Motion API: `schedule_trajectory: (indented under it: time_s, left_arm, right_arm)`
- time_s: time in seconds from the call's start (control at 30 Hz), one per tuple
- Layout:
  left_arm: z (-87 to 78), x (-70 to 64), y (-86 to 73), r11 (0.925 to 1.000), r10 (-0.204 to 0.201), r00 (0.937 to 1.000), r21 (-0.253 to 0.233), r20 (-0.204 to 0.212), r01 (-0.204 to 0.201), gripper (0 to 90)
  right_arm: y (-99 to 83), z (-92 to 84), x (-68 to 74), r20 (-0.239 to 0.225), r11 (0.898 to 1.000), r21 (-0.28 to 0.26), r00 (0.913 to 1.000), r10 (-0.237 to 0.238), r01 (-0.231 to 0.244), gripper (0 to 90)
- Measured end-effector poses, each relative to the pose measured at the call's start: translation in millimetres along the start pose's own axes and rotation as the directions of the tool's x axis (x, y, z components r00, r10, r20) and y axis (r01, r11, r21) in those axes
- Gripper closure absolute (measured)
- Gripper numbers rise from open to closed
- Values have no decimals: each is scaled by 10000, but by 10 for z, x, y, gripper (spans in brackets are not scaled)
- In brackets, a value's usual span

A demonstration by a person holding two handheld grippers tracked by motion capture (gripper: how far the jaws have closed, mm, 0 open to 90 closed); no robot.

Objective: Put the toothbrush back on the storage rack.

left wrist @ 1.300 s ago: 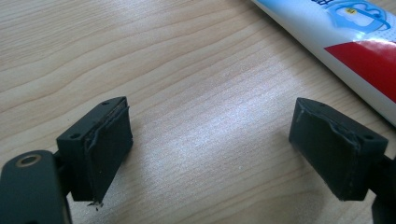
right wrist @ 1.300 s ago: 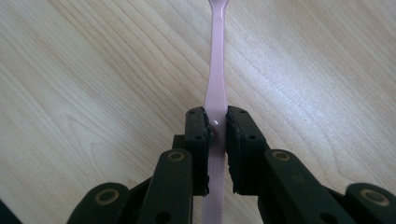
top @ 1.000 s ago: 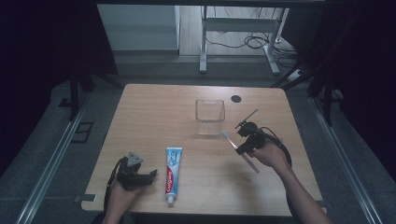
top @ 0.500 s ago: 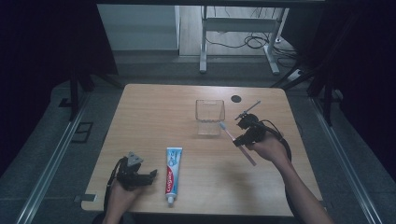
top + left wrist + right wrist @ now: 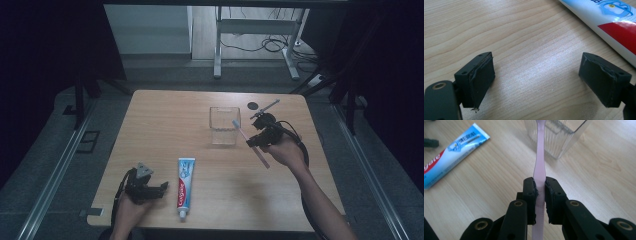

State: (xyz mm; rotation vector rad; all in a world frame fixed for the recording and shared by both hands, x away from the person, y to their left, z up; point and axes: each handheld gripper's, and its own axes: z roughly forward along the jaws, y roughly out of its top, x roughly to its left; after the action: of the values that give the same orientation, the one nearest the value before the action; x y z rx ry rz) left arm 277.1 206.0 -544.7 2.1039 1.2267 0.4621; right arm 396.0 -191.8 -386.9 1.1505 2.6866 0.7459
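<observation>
Two claws: right claw [image 5: 539,186] clamps pink toothbrush [image 5: 539,162], head cropped; left claw [image 5: 536,82] gapes

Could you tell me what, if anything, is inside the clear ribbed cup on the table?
The clear cup looks empty. The pink toothbrush, clamped in the right gripper, has its head at the rim; whether it dips inside is unclear.
</observation>
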Motion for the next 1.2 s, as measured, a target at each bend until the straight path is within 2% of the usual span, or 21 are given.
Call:
schedule_trajectory:
  time_s: [0.43,0.67,0.9,1.2]
  left_arm:
    - [2,-5,-1,10000,-78,10000,-34,-3,78,131]
    - [2,-3,0,10000,-43,10000,-32,-15,43,131]
    - [2,-3,0,10000,-47,10000,-36,-7,47,131]
    - [2,-2,0,10000,-39,10000,-34,-7,39,131]
  right_arm:
    - [170,2,-7,25,9970,-766,9999,98,-96,786]
    - [287,5,0,33,9931,-1177,10000,-5,9,786]
    - [424,28,18,210,9871,-1593,9997,-99,131,786]
    - [595,96,6,357,9779,-2088,9994,0,75,786]
